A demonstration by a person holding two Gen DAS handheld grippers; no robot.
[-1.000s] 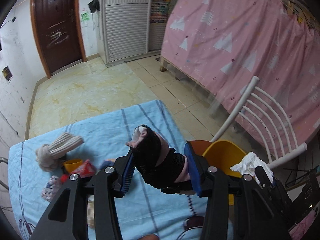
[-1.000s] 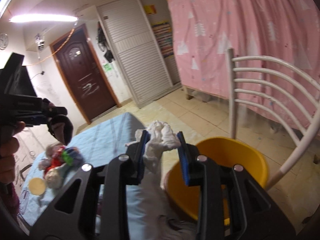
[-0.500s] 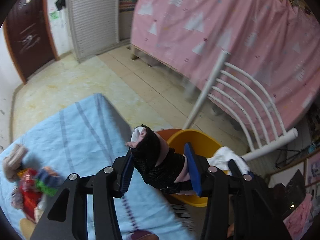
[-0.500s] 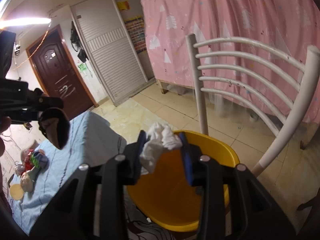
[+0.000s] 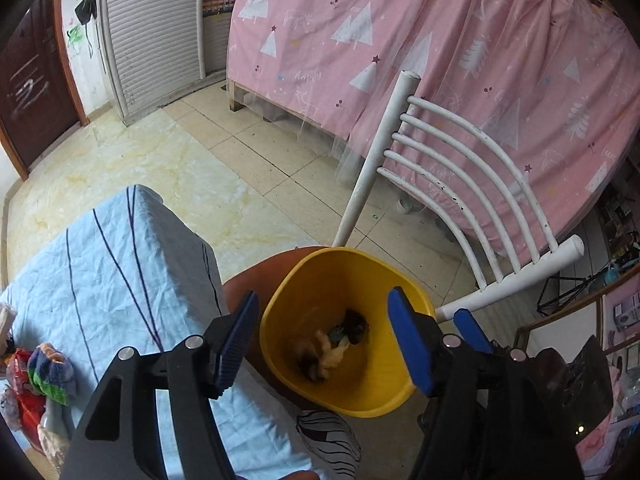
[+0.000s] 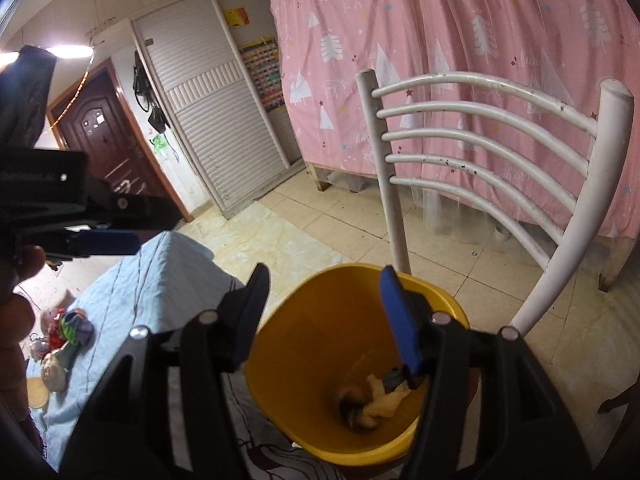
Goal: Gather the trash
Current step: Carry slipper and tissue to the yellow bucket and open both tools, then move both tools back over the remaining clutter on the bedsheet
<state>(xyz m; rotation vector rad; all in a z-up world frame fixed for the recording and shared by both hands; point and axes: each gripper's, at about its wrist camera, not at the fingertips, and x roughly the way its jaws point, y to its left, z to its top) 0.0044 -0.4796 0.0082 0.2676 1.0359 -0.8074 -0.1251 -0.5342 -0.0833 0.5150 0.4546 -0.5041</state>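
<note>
**Operator:** Confirming status at the drop point. The left gripper (image 5: pixel 324 332) and the right gripper (image 6: pixel 324 316) both hang over the yellow bin (image 5: pixel 304 280), each with its jaws spread wide and nothing between the pads.

**Supervisor:** Location of the trash?

**Operator:** At the bottom of the bin. The left wrist view shows a dark crumpled item (image 5: pixel 354 326) beside a pale wad (image 5: pixel 330 354); the right wrist view shows the same pale wad (image 6: pixel 382 402) low against the inner wall. What each piece is made of cannot be told from here. The bin stands on the seat of the white chair (image 5: pixel 460 168), just beside the edge of the table covered with a blue striped cloth (image 5: pixel 108 264).

**Supervisor:** Step in hand?

**Operator:** Judged as the release step, complete for this load: both tools are empty and directly above the opening.

**Supervisor:** Remaining work?

**Operator:** A cluster of small items (image 5: pixel 36 376) lies at the far left of the cloth, well apart from the bin; the right wrist view shows it too (image 6: pixel 64 332). Whether all of it counts as trash is unclear.

**Supervisor:** Next move?

**Operator:** Probably lift both tools clear of the rim, swing them back across the cloth, and approach one item with the jaws left wide. Care is advised near the chair back and the bin rim, since a knock could tip the bin off the seat.
</note>
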